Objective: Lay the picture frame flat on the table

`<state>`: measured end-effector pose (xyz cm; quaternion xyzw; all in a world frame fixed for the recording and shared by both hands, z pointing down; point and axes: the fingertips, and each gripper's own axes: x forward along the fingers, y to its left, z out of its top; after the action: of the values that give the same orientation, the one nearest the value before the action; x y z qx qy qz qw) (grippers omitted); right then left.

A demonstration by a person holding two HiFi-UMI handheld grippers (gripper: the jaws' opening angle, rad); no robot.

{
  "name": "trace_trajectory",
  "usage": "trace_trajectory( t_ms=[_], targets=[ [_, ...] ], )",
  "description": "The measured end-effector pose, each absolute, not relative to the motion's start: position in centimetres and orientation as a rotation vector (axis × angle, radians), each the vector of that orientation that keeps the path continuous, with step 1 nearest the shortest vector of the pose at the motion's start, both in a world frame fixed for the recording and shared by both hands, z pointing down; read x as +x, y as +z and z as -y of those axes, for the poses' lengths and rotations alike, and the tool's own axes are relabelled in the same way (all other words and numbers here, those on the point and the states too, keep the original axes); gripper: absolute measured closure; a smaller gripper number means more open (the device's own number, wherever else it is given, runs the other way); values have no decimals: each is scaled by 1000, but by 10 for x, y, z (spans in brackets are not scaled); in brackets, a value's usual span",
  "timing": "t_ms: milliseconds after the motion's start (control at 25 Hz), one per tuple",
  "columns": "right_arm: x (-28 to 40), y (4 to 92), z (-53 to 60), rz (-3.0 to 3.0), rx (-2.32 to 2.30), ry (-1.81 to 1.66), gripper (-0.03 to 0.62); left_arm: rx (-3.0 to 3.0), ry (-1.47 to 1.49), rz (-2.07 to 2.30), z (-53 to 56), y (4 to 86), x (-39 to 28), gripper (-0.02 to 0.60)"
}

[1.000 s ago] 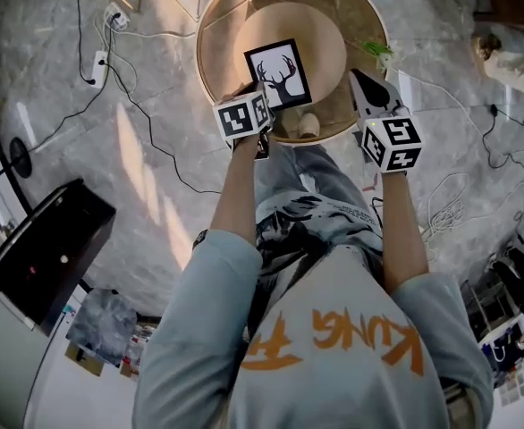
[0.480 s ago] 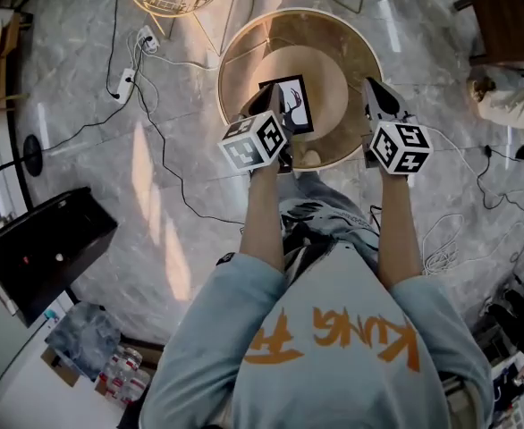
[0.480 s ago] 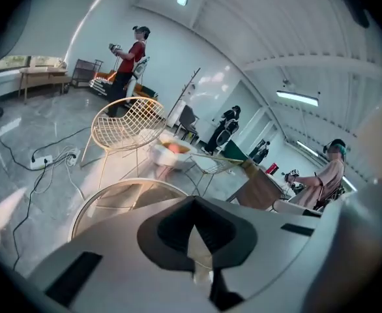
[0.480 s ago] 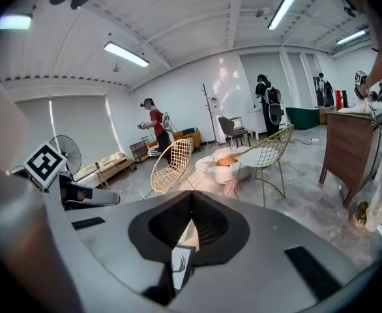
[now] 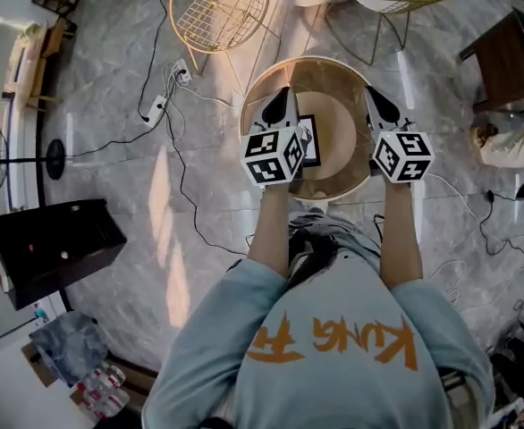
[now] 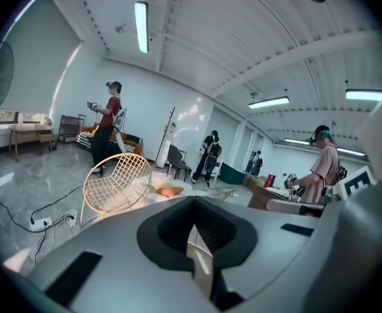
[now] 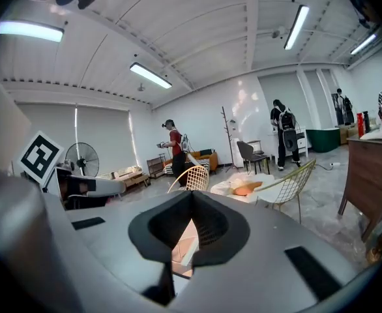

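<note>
Round table (image 5: 333, 74) had the frame (image 5: 310, 141) flat near the tabletop's middle, left claw (image 5: 283, 95) and right claw (image 5: 371, 95) both closed on nothing, so I'd just lift clear without bumping it.

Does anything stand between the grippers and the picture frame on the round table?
Nothing visible does. The picture frame appears to lie flat on the round table, with the left gripper and right gripper hovering above, jaws shut and empty. The left gripper's marker cube only overlaps the frame's left edge in the head view.
</note>
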<state>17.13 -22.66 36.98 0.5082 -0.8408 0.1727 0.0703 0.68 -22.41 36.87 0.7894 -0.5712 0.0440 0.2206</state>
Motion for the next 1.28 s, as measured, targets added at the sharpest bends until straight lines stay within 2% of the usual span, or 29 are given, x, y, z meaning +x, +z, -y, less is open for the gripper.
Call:
trace_trajectory(
  t_ms=[480,880,1280],
  targets=[
    [154,285,251,2637,1543,293,597,2302,77,1884,232,269,-19,563],
    [128,264,262,2682,1527,194,597,2245,43,2028,233,252,-54,563],
    [125,254,273,2687,1538,160,597,2244,-11,2051,240,240,-61,563]
  ],
)
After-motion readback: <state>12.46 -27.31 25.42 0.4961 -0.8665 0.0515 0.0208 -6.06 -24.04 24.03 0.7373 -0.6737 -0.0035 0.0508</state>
